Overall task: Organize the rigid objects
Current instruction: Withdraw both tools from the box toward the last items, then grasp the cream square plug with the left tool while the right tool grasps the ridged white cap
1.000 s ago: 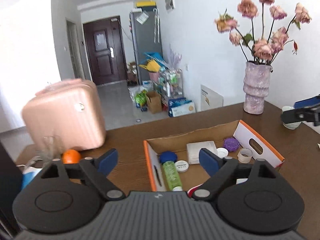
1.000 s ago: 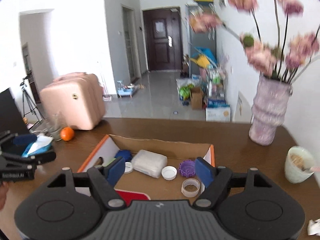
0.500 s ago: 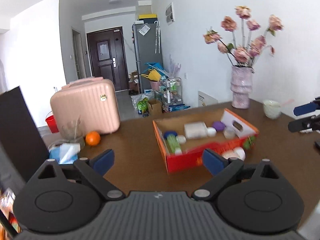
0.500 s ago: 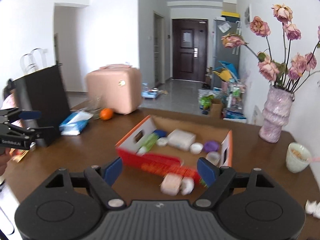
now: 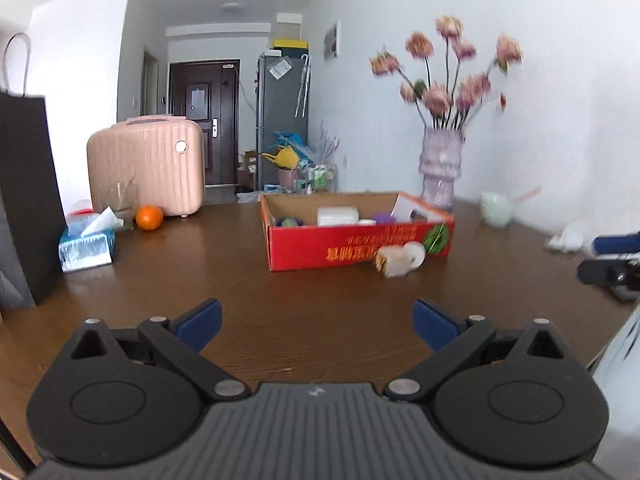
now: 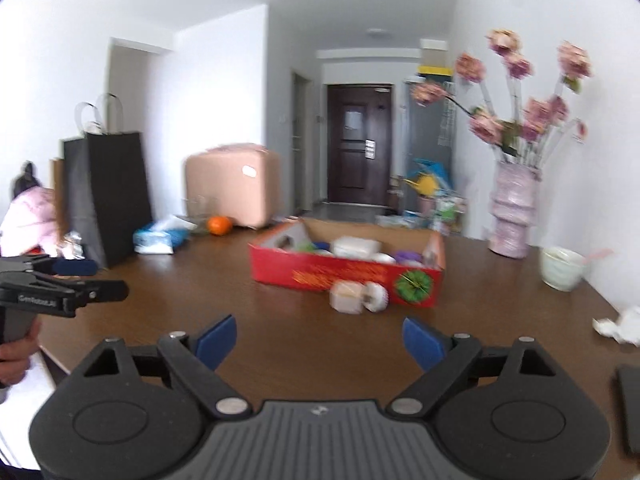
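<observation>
A red cardboard box (image 5: 360,246) (image 6: 320,274) sits mid-table with a white case, caps and several small items inside. Just in front of it lie a beige jar (image 5: 390,260) (image 6: 347,296) and its white lid (image 5: 414,254) (image 6: 376,297). My left gripper (image 5: 316,322) hovers low over bare table well short of the box, its jaws opening with nothing between them. My right gripper (image 6: 319,340) is also back from the box, jaws opening and empty. Each gripper shows at the edge of the other's view: the right gripper (image 5: 612,258) and the left gripper (image 6: 76,278), held by a hand.
On the brown table (image 5: 200,280): a black paper bag (image 5: 24,200), a tissue pack (image 5: 86,246), an orange (image 5: 149,217), a glass, a pink suitcase (image 5: 148,170), a vase of flowers (image 5: 440,168), a pale cup (image 5: 496,208), crumpled tissue (image 6: 618,322). A dark flat object (image 6: 630,408) lies at the right edge.
Both grippers have pulled back and down from over the box, which now looks smaller and farther. Both pairs of jaws have spread wider. The jar and lid lie in front of the box.
</observation>
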Motion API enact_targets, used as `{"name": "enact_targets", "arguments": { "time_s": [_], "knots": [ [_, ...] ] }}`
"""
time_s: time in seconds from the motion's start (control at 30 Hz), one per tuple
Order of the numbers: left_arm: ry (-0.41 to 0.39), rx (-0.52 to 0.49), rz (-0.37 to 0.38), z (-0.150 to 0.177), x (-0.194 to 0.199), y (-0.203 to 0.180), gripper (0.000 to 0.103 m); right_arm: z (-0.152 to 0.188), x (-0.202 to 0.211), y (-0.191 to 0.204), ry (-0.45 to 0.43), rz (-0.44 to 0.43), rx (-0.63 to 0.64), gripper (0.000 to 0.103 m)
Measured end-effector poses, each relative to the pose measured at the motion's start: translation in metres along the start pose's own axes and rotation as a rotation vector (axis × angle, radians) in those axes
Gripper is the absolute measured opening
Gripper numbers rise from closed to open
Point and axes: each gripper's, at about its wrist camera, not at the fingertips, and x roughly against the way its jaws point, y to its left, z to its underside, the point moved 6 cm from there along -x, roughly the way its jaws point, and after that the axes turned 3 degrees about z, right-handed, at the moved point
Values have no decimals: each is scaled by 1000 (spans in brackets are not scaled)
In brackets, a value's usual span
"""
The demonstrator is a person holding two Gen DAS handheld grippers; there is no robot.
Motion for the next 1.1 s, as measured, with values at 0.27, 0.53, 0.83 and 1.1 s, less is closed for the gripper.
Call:
{"name": "enact_targets", "arguments": {
  "time_s": [0.27, 0.53, 0.83, 1.1],
  "knots": [
    [95, -109, 83, 1, -67, -33, 103, 33, -44, -29, 98, 63, -44, 90],
    [237, -110, 222, -21, -177, -62, 103, 0, -125, -56, 112, 20, -44, 78],
    [272, -182, 208, -28, -278, -88, 103, -27, -273, -89, 282, -180, -238, 49],
    [219, -91, 194, -26, -302, -77, 96, -17, -301, -91, 289, -184, -254, 13]
  ]
}}
